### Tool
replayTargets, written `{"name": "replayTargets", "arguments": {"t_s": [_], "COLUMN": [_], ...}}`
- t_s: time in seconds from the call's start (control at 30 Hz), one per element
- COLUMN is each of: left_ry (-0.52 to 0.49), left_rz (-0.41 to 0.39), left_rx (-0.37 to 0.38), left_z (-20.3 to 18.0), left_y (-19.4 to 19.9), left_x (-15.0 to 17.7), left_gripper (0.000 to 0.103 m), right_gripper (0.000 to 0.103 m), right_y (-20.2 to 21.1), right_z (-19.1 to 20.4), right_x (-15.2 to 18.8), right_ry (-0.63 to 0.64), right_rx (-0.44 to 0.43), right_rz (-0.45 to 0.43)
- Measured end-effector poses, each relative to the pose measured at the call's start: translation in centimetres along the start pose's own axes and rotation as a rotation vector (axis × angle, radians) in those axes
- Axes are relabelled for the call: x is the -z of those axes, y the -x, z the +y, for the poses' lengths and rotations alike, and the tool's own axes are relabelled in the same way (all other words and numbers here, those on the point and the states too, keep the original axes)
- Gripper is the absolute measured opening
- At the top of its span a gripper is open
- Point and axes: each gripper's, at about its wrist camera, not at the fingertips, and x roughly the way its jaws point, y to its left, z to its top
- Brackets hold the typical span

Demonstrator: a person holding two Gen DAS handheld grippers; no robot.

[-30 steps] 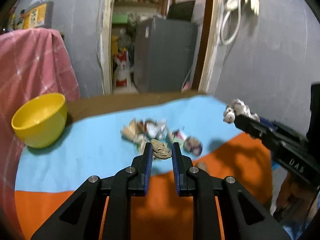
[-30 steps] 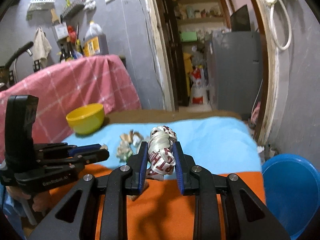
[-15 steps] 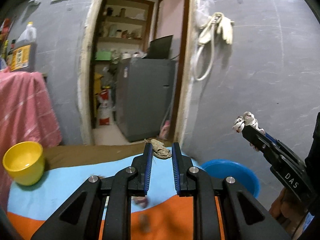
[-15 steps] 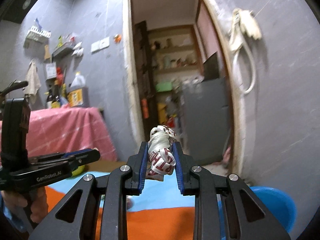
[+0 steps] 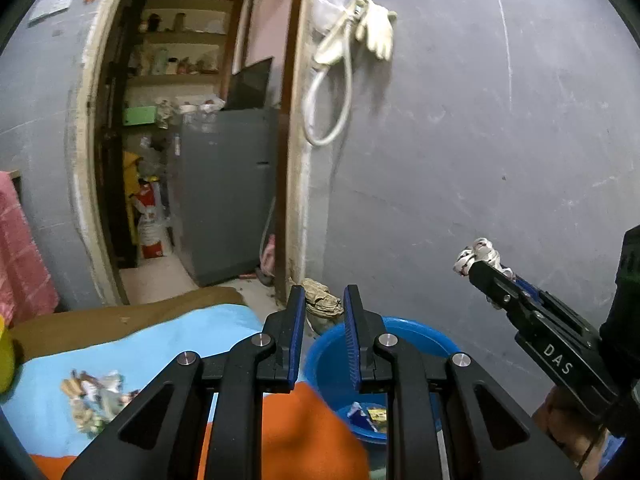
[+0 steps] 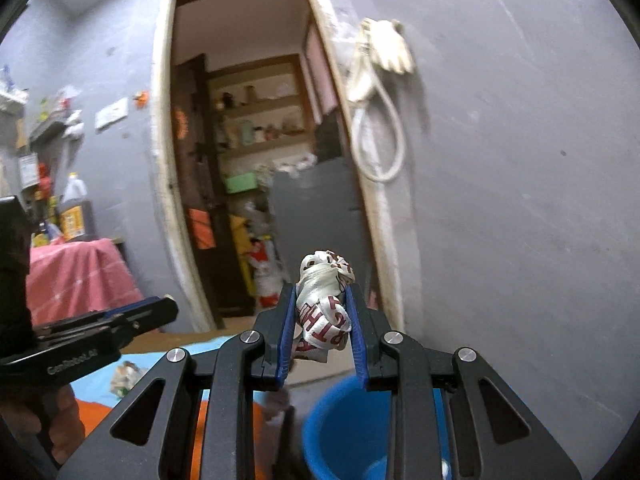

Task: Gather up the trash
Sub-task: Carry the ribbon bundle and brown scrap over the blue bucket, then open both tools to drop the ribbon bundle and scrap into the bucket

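Black hand-held gripper (image 5: 320, 304), blue pads (image 5: 297, 320), silver screws

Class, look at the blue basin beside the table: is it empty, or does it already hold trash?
Not empty. The left wrist view shows a few small wrappers lying on the bottom of the blue basin.

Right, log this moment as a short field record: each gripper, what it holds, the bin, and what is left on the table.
left gripper: shut on brown crumpled scrap, held above the near rim of the blue tub
right gripper: shut on white wrapper with red letters
blue tub contents: a few scraps at the bottom
table cloth: trash pile not yet collected
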Motion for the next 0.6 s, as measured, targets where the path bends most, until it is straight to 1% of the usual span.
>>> {"name": "replayTargets", "arguments": {"t_s": [0.2, 0.3, 0.5, 0.6], "left_ry": [-0.014, -0.006, 0.027, 0.034], "left_rz": [0.072, 0.132, 0.238, 0.281], "left_rx": [0.026, 0.042, 0.064, 0.07], "left_z": [-2.1, -2.5, -3.0, -3.5], "left_y": [-2.9, -4.8, -8.4, -9.6], "left_x": [0.7, 1.2, 2.5, 3.0], "left_gripper": [0.016, 0.016, 0.016, 0.016], "right_gripper": [0.023, 0.023, 0.024, 0.025], "right_y": [-0.2, -0.7, -1.5, -1.9], "right_z": [-3.6, -4.7, -6.5, -6.8], "right_x": [0.9, 1.4, 2.6, 2.8], "right_ry": [-0.063, -0.084, -0.135, -0.147], "right_rx": [0.062, 0.084, 0.097, 0.096], "right_rz": [0.071, 0.115, 0.195, 0.22]}}
